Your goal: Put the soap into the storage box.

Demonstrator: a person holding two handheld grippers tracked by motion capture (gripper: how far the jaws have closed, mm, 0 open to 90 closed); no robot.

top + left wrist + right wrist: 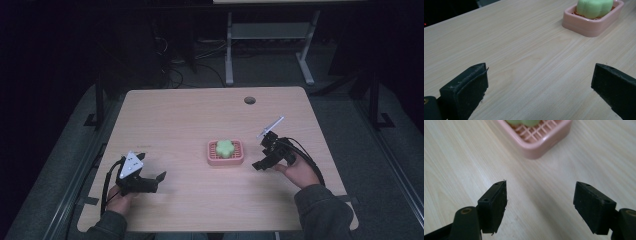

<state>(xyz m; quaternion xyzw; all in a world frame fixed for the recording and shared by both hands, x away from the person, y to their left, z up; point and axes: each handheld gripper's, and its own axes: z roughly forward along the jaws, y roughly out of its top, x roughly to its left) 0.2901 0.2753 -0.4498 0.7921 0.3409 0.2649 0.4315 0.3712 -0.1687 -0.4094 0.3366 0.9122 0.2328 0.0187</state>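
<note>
High view: nearest the person, the left claw [152, 179] hangs wide open and empty well to the left of the pink soap dish [226, 160], the right claw [262, 153] gapes empty just right of it, and green soap [225, 147] lies in it mid-table [190, 115].

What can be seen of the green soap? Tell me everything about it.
The green soap is a pale, matte block with rounded lobes, shaped rather like a flower or clover. It looks smooth and solid, with no visible marks. It lies in the pink soap dish, on the dish's slatted grid, and stands above the rim. The dish sits near the middle of the wooden table. Nothing else touches the soap: the left gripper and the right gripper are both clear of it, jaws open.
</note>
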